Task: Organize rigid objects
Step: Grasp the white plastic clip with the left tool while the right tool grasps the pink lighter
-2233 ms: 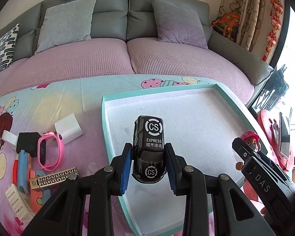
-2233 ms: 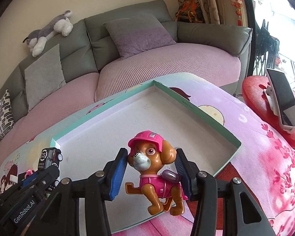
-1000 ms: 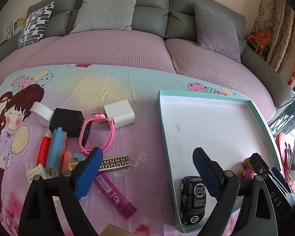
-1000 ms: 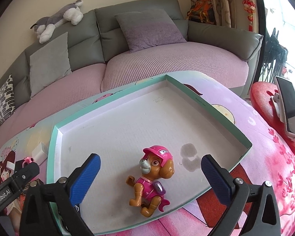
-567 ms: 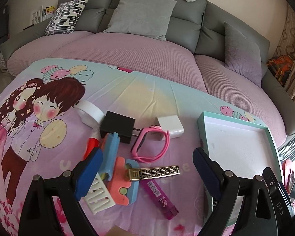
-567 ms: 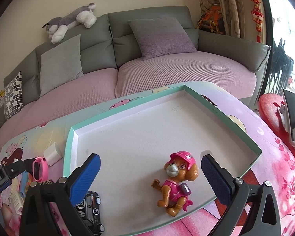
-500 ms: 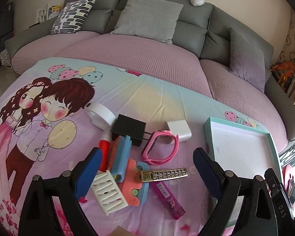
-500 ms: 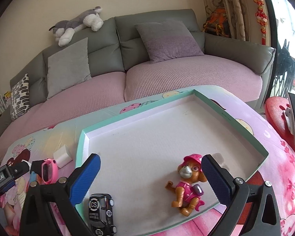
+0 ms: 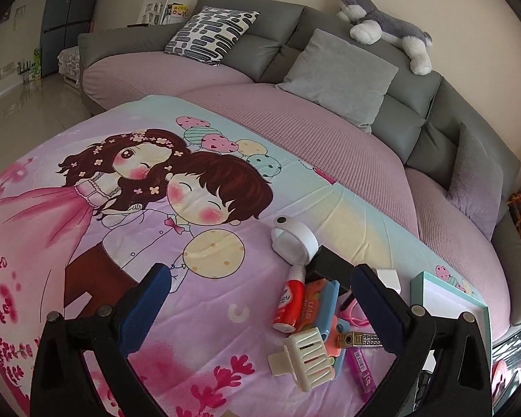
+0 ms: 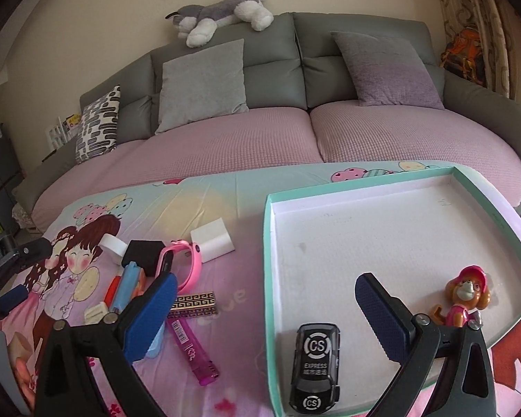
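My left gripper (image 9: pixel 259 269) hangs over the printed cloth with its jaws opening and nothing between them. A pile lies by its right finger: red tube (image 9: pixel 288 302), white ribbed piece (image 9: pixel 305 354), gold patterned bar (image 9: pixel 359 340), black box (image 9: pixel 333 264). My right gripper (image 10: pixel 266 279) is open and empty above the left rim of the teal tray (image 10: pixel 269 260). In the tray lie a black toy car (image 10: pixel 316 365) and a pink pup figure (image 10: pixel 467 295). A pink watch (image 10: pixel 184 264) and a white block (image 10: pixel 213 239) sit left of the tray.
A magenta strip (image 10: pixel 191 351) lies near the front edge. A white round device (image 9: pixel 293 239) sits at the pile's far side. The grey and pink sofa (image 10: pixel 260 132) curves behind the table, with cushions and a plush dog (image 10: pixel 222 10) on top.
Both grippers have swung left. The left view has left the tray for the pile and the cartoon print. The right view now takes in the pile, with car and pup still in the tray.
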`<state>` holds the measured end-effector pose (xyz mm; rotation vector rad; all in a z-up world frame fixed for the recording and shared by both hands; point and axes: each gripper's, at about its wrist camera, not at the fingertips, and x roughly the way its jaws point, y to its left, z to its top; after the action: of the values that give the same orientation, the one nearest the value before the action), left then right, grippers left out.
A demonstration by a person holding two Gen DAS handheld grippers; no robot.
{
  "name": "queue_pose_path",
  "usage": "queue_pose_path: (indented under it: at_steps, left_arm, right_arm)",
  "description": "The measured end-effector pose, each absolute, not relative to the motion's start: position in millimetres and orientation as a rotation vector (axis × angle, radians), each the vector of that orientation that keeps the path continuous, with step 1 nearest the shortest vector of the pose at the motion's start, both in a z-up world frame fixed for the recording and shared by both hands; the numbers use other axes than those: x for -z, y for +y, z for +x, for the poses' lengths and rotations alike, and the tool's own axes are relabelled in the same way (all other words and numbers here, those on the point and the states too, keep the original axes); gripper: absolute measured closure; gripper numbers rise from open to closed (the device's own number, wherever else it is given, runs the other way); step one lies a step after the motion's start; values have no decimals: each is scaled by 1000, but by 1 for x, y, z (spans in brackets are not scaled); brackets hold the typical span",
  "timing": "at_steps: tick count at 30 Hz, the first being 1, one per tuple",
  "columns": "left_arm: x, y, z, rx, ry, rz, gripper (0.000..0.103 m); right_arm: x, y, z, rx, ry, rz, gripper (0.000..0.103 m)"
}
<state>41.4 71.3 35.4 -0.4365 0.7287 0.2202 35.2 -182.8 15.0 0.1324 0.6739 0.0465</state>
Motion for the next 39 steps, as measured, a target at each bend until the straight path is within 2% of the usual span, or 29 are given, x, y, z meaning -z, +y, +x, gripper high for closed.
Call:
queue_pose_path:
  at_steps: [15, 23, 30, 33, 39]
  left_arm:
    - [-3, 56, 47, -97, 912, -401, 0]
    - [19, 30, 58, -67, 1033, -262, 0]
    - [26, 38, 58, -147, 1068, -225, 0]
    - [25, 49, 56, -192, 1058, -223, 0]
    - [29, 56, 57, -203, 1057, -238, 3]
  right_arm:
    - [27, -129, 46, -189, 889, 9, 0]
    - [28, -129, 43, -195, 894, -4, 0]
    - [27, -129, 41, -201, 895, -8, 0]
    - [26, -130, 41, -194, 895, -10, 4]
    - [29, -131, 43, -205, 916, -1, 25]
